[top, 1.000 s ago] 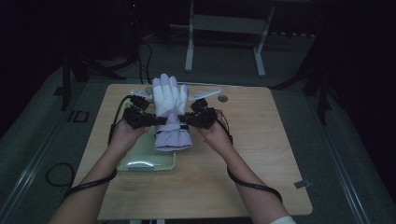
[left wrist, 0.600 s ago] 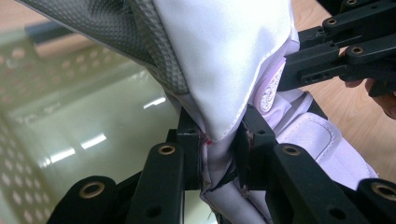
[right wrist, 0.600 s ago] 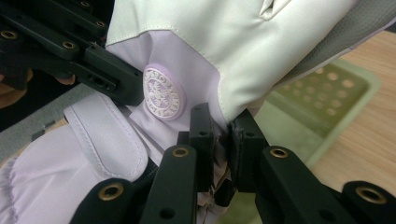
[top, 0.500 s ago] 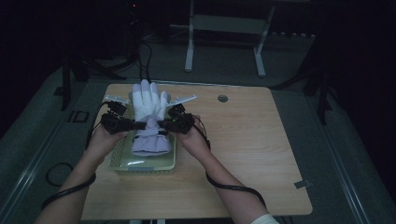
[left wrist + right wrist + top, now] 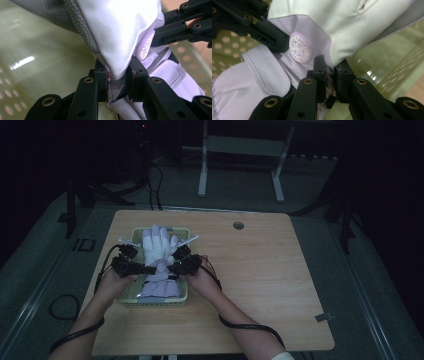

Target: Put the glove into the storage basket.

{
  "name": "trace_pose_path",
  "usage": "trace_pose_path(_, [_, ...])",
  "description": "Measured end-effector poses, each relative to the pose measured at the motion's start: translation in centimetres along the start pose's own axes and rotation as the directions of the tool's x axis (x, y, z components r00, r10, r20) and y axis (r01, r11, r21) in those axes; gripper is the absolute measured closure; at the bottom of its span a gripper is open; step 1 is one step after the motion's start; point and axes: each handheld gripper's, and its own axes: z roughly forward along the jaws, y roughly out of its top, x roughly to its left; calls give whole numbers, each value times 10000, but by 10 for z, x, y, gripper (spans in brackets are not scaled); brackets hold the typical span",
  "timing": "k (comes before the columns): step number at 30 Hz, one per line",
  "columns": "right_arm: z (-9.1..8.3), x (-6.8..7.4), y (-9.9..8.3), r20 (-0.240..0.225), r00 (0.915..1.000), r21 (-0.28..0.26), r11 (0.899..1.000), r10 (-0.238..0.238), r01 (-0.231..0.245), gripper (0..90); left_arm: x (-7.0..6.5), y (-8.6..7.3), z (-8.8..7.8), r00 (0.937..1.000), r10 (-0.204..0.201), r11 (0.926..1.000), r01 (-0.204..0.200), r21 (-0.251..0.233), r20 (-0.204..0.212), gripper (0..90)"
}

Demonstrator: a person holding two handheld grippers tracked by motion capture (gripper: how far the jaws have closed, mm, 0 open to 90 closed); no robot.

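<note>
Glove (image 5: 159, 262), white and puffy, lies over the green basket (image 5: 152, 301) near the counter's (image 5: 280, 285) left edge. Left tool (image 5: 117, 82) and right tool (image 5: 330, 75) pinch its two sides, maybe near the cuff.

Each matte black two-jaw gripper, the left one (image 5: 117, 85) and the right one (image 5: 329, 72), has angular linked arms pinned with brass-coloured rivets (image 5: 88, 80). In the high view's lower half, black cables (image 5: 250, 327) trail along bare forearms, and a white sleeve edge (image 5: 282, 356) shows at the bottom.
</note>
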Motion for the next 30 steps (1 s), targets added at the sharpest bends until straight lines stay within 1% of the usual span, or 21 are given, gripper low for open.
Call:
trace_pose_path(3, [1,4,0,289,9994,252,9996,-169,162,808,-3,1,3,9998,111,9996,-106,259,-157,727])
trace_pose_path(5, [2,5,0,402,9988,427,9988,-263,246,806,-4,2,5,9998,26,9992,-17,411,-218,724])
trace_pose_path(6, [3,5,0,435,9988,533,9984,-225,201,806,-5,2,6,9996,52,9987,-37,515,-289,724])
trace_pose_path(8, [5,4,-1,499,9986,792,9967,-198,158,805,-8,4,11,9988,99,9960,-57,887,-476,723])
trace_pose_path(12, [8,2,-4,516,9986,980,9952,-67,17,795,-10,6,17,9970,81,9922,16,1244,-772,711])
trace_pose_path(14, [10,1,-5,516,9987,1017,9948,35,-87,772,-12,7,20,9944,248,9890,-94,1475,-1027,681])
trace_pose_path(15, [11,1,-6,542,9985,1042,9945,70,-126,760,-14,7,21,9920,336,9865,-133,1635,-1218,659])
trace_pose_path(18, [10,2,-6,668,9974,978,9950,-255,189,689,-18,8,25,9854,610,9840,-328,1751,-1587,597])
trace_pose_path(19, [7,1,-5,711,9964,894,9952,-454,390,681,-19,8,26,9851,625,9844,-343,1727,-1604,582])
trace_pose_path(20, [4,0,-3,662,9968,788,9961,-452,399,653,-19,8,27,9844,652,9839,-361,1748,-1634,580])
trace_pose_path(21, [1,-1,-2,498,9977,725,9965,-449,412,604,-19,8,27,9836,604,9848,-309,1711,-1702,569])
trace_pose_path(22, [-1,-1,-1,377,9980,722,9963,-501,473,587,-20,8,28,9810,644,9856,-338,1657,-1830,552])
trace_pose_path(23, [-3,-1,-1,345,9977,745,9957,-584,557,568,-21,8,27,9793,674,9867,-371,1581,-1908,506])
trace_pose_path(24, [-5,-2,-2,293,9974,665,9957,-663,643,553,-21,8,25,9752,699,9886,-397,1449,-2098,467])
trace_pose_path(25, [-8,-3,-2,174,9974,515,9963,-692,683,527,-21,8,24,9751,623,9911,-353,1282,-2130,425])
trace_pose_path(26, [-10,-5,-2,16,9985,355,9979,-542,541,493,-21,8,22,9740,574,9935,-342,1086,-2191,379])
trace_pose_path(27, [-12,-7,-2,-97,9988,98,9987,-490,491,425,-21,7,21,9723,531,9953,-331,909,-2275,309])
trace_pose_path(28, [-14,-9,-2,-165,9986,-47,9987,-511,510,363,-22,6,18,9689,656,9969,-534,573,-2387,246])
trace_pose_path(29, [-17,-10,-2,-361,9980,-227,9985,-512,504,355,-22,5,17,9693,648,9976,-576,372,-2373,178])
trace_pose_path(30, [-20,-11,-2,-498,9973,-369,9980,-536,518,322,-22,5,14,9725,537,9985,-538,59,-2267,148])
